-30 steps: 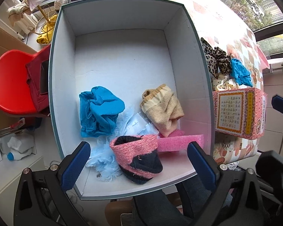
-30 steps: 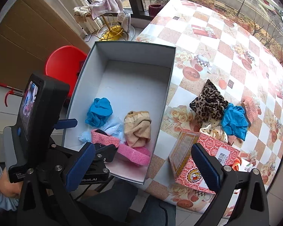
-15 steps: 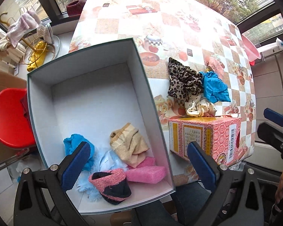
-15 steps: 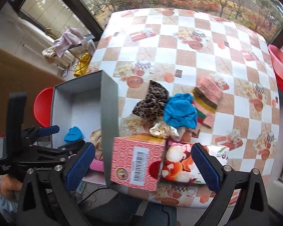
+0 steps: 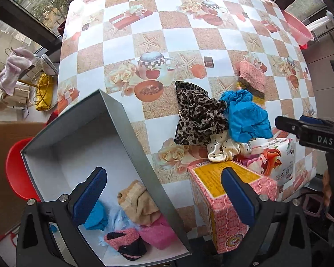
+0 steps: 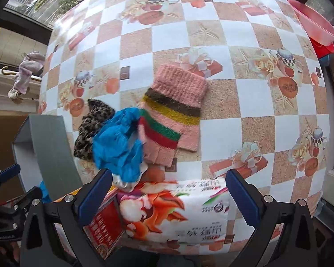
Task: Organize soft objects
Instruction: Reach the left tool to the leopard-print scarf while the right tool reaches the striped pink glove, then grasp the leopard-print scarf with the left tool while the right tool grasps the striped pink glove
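Observation:
A grey box (image 5: 131,133) with a white inside holds a tan sock (image 5: 138,202), a blue cloth (image 5: 95,218), a pink sponge (image 5: 159,233) and a pink-black sock (image 5: 127,242). On the table lie a leopard scrunchie (image 5: 198,115), a blue cloth (image 5: 247,115), a cream dotted scrunchie (image 5: 222,149) and a pink striped glove (image 6: 173,113). My left gripper (image 5: 164,195) hangs open over the box's right wall. My right gripper (image 6: 167,198) is open above the tissue pack (image 6: 180,207), near the glove.
A pink patterned carton (image 5: 225,202) and the floral tissue pack (image 5: 276,155) stand at the table's near edge. A red chair (image 5: 17,169) sits left of the box. A pink basin (image 6: 311,15) is at the far right. A checkered cloth (image 5: 189,33) covers the table.
Both grippers have swung right, away from the box and toward the pile on the table. The striped glove has come into full view of the right wrist camera. Both stay open.

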Tool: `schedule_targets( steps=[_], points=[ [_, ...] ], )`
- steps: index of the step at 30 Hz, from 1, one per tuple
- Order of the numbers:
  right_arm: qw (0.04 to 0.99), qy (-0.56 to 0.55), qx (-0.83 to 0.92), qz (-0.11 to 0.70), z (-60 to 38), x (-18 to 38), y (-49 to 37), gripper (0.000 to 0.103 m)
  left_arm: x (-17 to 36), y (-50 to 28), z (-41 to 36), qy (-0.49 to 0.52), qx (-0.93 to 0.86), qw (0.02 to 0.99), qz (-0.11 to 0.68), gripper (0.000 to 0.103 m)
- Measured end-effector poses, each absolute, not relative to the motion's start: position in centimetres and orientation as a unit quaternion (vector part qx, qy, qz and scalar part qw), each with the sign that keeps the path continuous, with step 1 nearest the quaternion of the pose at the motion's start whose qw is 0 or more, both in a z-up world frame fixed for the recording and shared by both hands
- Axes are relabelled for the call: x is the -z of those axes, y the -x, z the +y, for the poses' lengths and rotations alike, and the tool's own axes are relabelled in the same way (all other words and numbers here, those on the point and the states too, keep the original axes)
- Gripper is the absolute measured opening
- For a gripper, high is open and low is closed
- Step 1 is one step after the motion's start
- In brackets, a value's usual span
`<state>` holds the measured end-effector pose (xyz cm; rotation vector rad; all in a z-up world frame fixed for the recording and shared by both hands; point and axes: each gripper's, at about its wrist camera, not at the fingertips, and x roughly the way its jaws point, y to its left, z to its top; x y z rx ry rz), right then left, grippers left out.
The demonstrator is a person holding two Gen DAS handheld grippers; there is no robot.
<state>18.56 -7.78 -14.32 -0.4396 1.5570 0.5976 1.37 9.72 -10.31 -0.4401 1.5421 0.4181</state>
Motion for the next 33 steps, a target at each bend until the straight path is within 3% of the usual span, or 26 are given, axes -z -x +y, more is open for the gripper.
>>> schedule_targets(
  steps=[16,23,28,33],
  points=[
    [0.626,0.286,-0.228,0.689,-5.2,23.4,-23.9,0.103,20.5,-11.1,9.9,0.059,-0.204,0.585,0.783,0.102],
    [0.631,0.309,-0.248,0.667,-5.4,23.2,-24.2,0.103,23.1,-12.4,11.1,0.017,-0.231,0.571,0.788,0.102],
    [0.65,0.329,-0.225,0.647,-8.4,22.2,-25.5,0.103,23.8,-13.2,13.1,0.041,-0.245,0.575,0.779,0.103],
    [0.665,0.323,-0.186,0.647,-12.7,21.4,-27.8,0.103,20.8,-14.4,15.2,0.08,-0.247,0.616,0.744,0.103]
  ],
)
